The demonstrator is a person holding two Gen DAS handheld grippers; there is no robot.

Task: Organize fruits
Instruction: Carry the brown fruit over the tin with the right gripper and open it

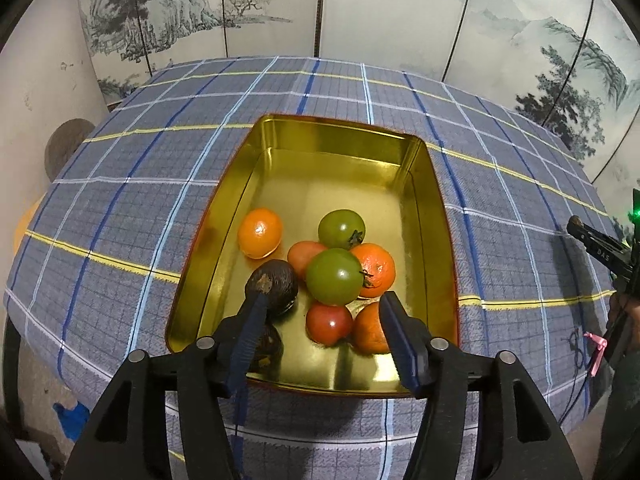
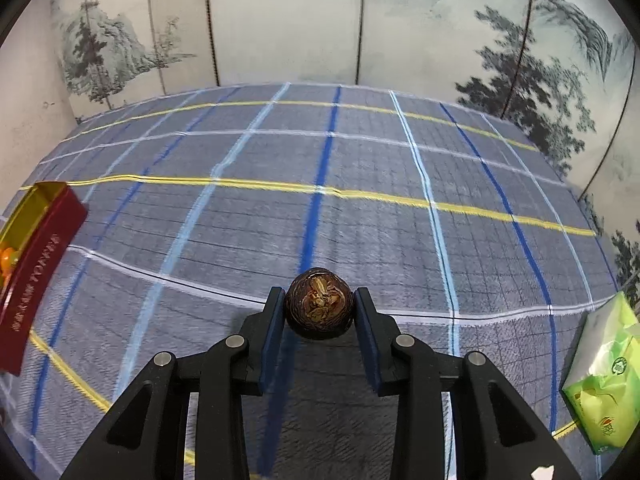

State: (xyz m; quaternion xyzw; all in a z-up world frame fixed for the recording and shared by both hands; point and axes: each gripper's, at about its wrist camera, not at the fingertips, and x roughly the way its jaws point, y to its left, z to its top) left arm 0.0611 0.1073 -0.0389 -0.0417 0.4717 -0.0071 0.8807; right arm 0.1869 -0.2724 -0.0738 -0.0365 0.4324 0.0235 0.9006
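Observation:
A gold tin tray [image 1: 336,136] with a red outside sits on the checked cloth. It holds two green tomatoes [image 1: 334,277], red tomatoes [image 1: 329,322], oranges [image 1: 260,233] and two dark brown fruits [image 1: 274,286]. My left gripper [image 1: 324,304] is open over the tray's near end, its left finger beside the dark fruit. My right gripper [image 2: 319,300] is shut on another dark brown fruit [image 2: 319,303], held over the cloth. The tray [image 2: 28,264] shows at the far left of the right wrist view. The right gripper's tip [image 1: 592,240] shows at the right of the left wrist view.
A green tissue pack [image 2: 604,380] lies at the right edge of the table. A painted folding screen [image 1: 360,12] stands behind the table. The blue checked cloth [image 2: 360,208] covers the whole tabletop.

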